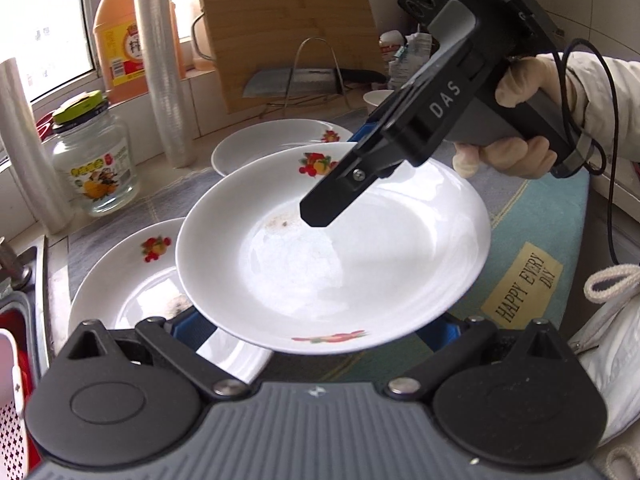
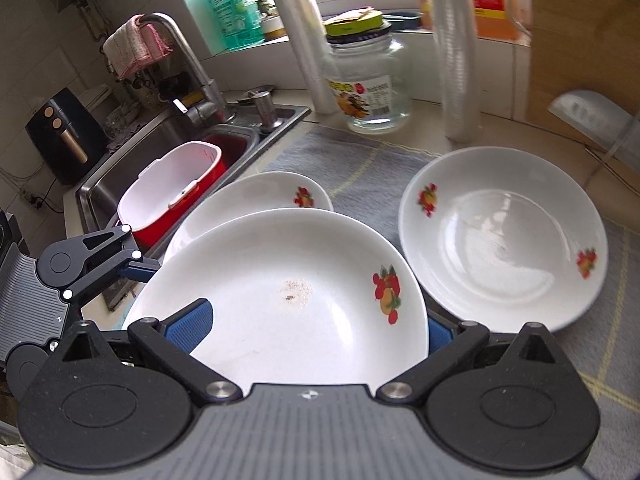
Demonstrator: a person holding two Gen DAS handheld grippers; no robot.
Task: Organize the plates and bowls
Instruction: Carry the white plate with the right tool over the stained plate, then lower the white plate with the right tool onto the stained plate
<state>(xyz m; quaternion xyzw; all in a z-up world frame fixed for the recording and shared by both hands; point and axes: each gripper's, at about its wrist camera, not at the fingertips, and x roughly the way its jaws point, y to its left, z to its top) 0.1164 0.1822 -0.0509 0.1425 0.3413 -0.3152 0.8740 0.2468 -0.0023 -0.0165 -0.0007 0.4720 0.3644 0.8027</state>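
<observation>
A white plate with fruit prints (image 1: 332, 248) is held in the air, tilted, above the mat; it also shows in the right wrist view (image 2: 288, 300). My right gripper (image 1: 340, 184) is shut on its far rim, one finger lying over the plate's inside. My left gripper (image 1: 316, 332) is at the plate's near rim; its fingers are hidden under the plate, so their state is unclear. A second fruit plate (image 1: 132, 284) lies on the mat below left, seen behind the held plate in the right wrist view (image 2: 256, 196). A third plate (image 1: 272, 138) lies further back; it also shows in the right wrist view (image 2: 504, 236).
A glass jar with a green lid (image 1: 94, 160), plastic rolls (image 1: 160, 60), an orange bottle (image 1: 120, 40) and a cutting board (image 1: 288, 32) line the back. The sink (image 2: 168, 136) with a red and white tub (image 2: 172, 192) lies to the left. A small white bowl (image 1: 378, 98) stands behind the right gripper.
</observation>
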